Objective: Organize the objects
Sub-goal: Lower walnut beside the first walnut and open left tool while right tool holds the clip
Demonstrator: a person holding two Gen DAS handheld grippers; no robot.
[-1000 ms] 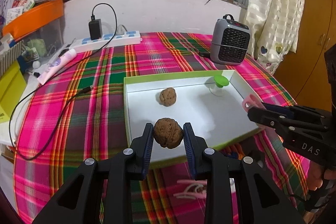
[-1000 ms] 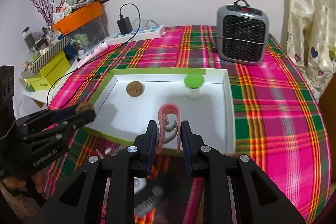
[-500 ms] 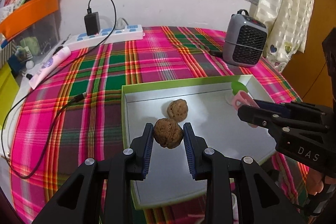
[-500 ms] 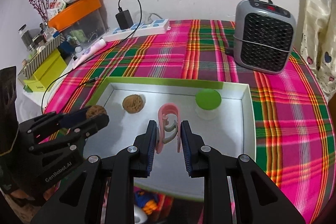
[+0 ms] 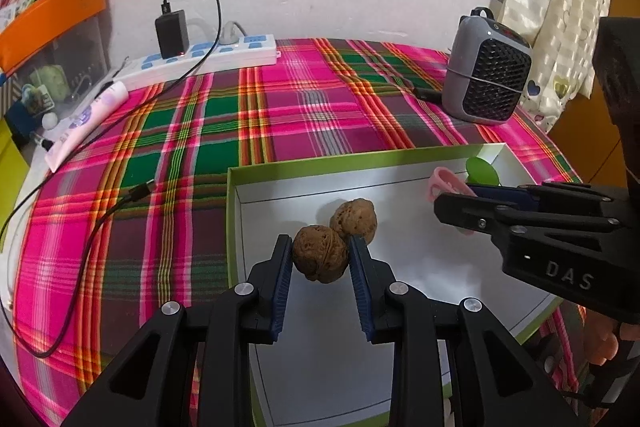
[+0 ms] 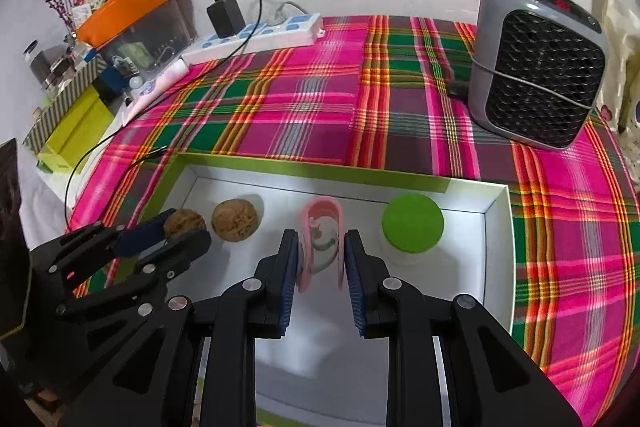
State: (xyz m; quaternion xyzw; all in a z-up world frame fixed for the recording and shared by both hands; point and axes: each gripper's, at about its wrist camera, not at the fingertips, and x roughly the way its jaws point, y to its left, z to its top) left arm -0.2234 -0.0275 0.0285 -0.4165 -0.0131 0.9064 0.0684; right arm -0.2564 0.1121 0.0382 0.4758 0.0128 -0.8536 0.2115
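The left tongs (image 5: 320, 255) were clamped on a brown walnut (image 5: 319, 253), its shell pressed between the two blue pads, and they hung over the left part of a shallow white box with a green rim (image 5: 320, 163). A second walnut (image 5: 354, 219) lay on the box floor just behind the held one; whether the two touched could not be told. The right tongs (image 6: 322, 257) were closed on a pink clip (image 6: 322, 241), which stood upright between the pads, over the middle of the same box. From the right wrist view the left tongs (image 6: 182, 233) came in from the left with their walnut (image 6: 185, 223) just beside the loose walnut (image 6: 234, 219). To the right of the clip a small white jar with a round green lid (image 6: 412, 223) stood on the box floor near the right wall.

The box rested on a desk covered with a pink, green and orange plaid cloth (image 6: 304, 107). Beyond it a grey fan heater (image 6: 536, 67) stood at the right, and a white power strip (image 5: 208, 57) with a black charger (image 5: 172, 33) plugged in lay along the wall below the barred window. A black cable (image 5: 100, 227) trailed across the cloth at the left.
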